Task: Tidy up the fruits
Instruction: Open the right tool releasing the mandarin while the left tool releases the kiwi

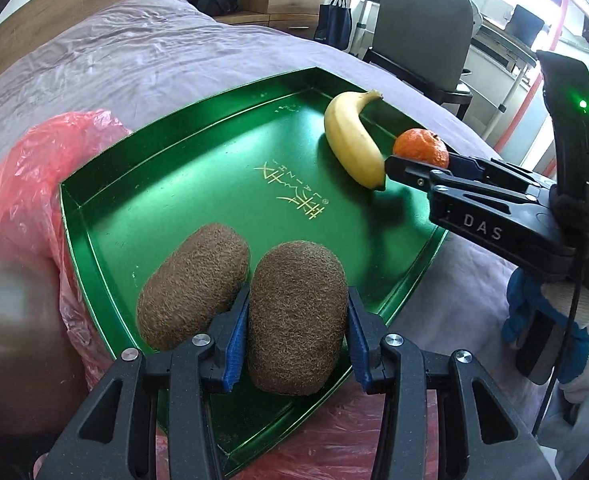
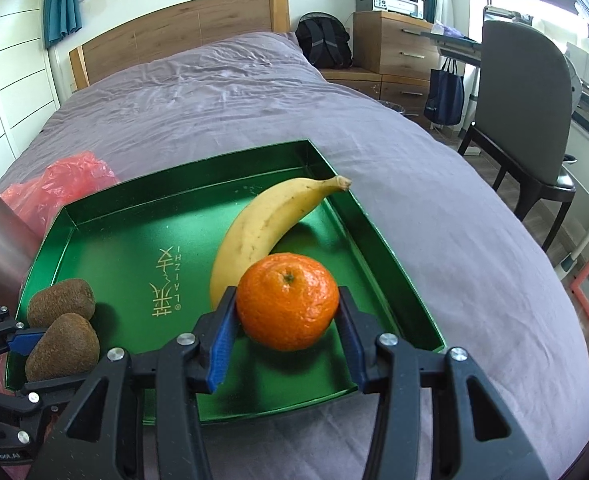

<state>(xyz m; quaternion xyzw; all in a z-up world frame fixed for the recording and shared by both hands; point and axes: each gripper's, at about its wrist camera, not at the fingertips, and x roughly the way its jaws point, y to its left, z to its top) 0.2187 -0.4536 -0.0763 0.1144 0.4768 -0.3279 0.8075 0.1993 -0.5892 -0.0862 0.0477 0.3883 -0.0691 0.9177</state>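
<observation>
A green tray (image 1: 174,184) (image 2: 106,248) lies on a bed. My left gripper (image 1: 297,320) is shut on a brown kiwi (image 1: 294,320) over the tray's near corner; a second kiwi (image 1: 194,288) lies beside it on the left. In the right wrist view the held kiwi (image 2: 64,348) and the other kiwi (image 2: 60,302) sit at the tray's left. My right gripper (image 2: 287,304) is shut on an orange mandarin (image 2: 288,300) (image 1: 421,148) just above the tray, next to a yellow banana (image 2: 270,224) (image 1: 350,140).
A red plastic bag (image 1: 38,176) (image 2: 62,184) lies at the tray's left side and under its near edge. The purple bedsheet (image 2: 434,240) surrounds the tray. A grey chair (image 2: 526,120), drawers and a backpack stand beyond the bed.
</observation>
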